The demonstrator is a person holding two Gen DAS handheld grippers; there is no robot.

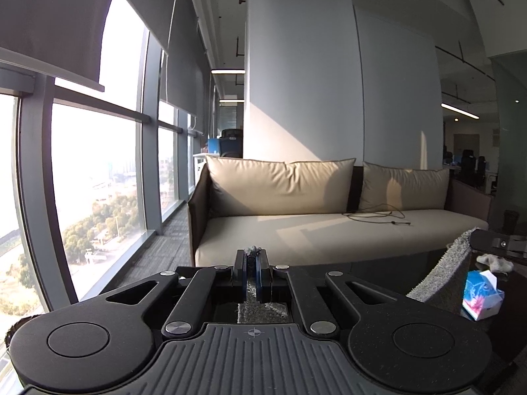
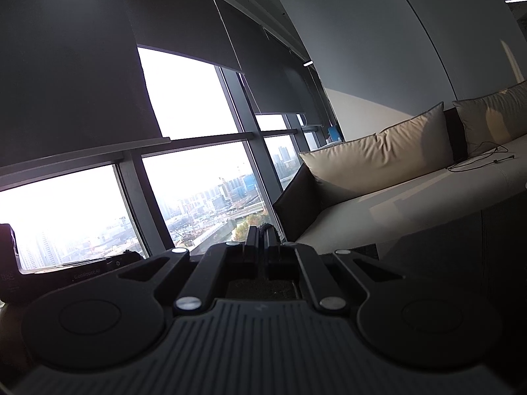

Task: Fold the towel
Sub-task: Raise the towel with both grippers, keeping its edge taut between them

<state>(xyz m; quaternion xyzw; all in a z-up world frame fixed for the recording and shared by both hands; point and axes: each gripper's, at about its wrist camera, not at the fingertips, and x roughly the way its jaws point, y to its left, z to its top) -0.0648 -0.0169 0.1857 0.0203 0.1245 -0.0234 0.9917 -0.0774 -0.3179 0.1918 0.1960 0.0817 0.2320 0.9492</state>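
Observation:
My left gripper (image 1: 252, 255) is shut on a corner of the grey towel; a tuft of it shows above the fingertips and a strip (image 1: 260, 309) hangs between the jaws. My right gripper (image 2: 262, 233) is shut on another edge of the towel (image 2: 265, 288), with dark fabric showing between and under the jaws. In the left wrist view the right gripper (image 1: 500, 242) shows at the far right, holding a stretch of the grey towel (image 1: 441, 273) up above the dark table (image 1: 411, 260). Both grippers are raised and point level towards the sofa and windows.
A beige sofa (image 1: 329, 227) with two cushions stands beyond the table, a black cable (image 1: 378, 214) on its seat. A blue and pink tissue pack (image 1: 482, 296) and a crumpled tissue (image 1: 497, 261) lie on the table at right. Tall windows (image 1: 92, 164) run along the left.

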